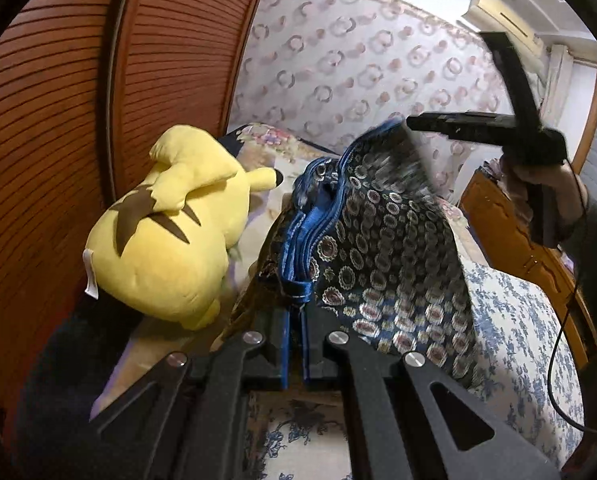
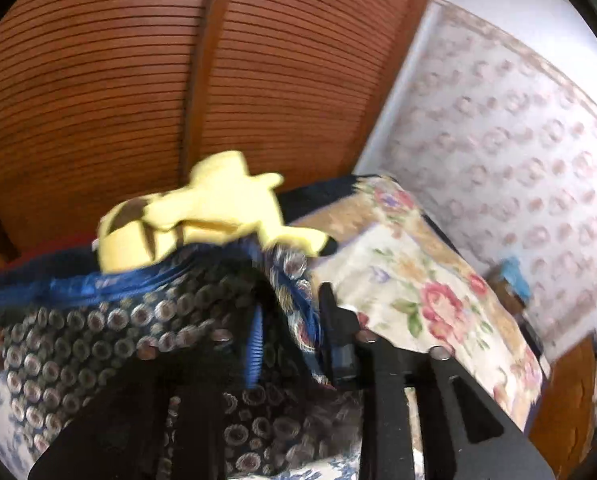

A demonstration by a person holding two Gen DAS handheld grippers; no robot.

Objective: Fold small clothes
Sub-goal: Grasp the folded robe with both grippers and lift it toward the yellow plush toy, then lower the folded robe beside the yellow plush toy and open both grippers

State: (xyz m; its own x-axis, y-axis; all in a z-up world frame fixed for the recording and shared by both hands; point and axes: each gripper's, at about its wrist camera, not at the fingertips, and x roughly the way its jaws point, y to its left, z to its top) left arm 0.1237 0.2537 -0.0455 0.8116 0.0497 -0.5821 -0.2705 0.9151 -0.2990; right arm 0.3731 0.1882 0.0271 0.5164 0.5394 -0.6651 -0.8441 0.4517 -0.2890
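You have the dark navy patterned satin garment with the bright blue ribbed waistband [image 1: 378, 248] lifted off the bed, stretched between both tools in the middle of the left wrist frame. Your left tool [image 1: 294, 344], at bottom centre, is clamped on the blue waistband edge. Your right tool [image 1: 412, 125], at upper right of that frame, appears closed on the garment's far corner, though motion blur hides the contact; in the right wrist view its fingers [image 2: 330, 320] sit buried in cloth. The garment's long axis runs from lower centre up toward the upper right, with the waistband bunched along its left side. I'd judge the main risk to be the slick fabric sliding out of the blurred right grip if you swing fast, collapsing the spread. The hanging edge could also drag against the yellow plush toy with brown stripes [image 1: 166, 232] just left of it, or land crooked on the blue-and-white floral bedsheet [image 1: 518, 320].
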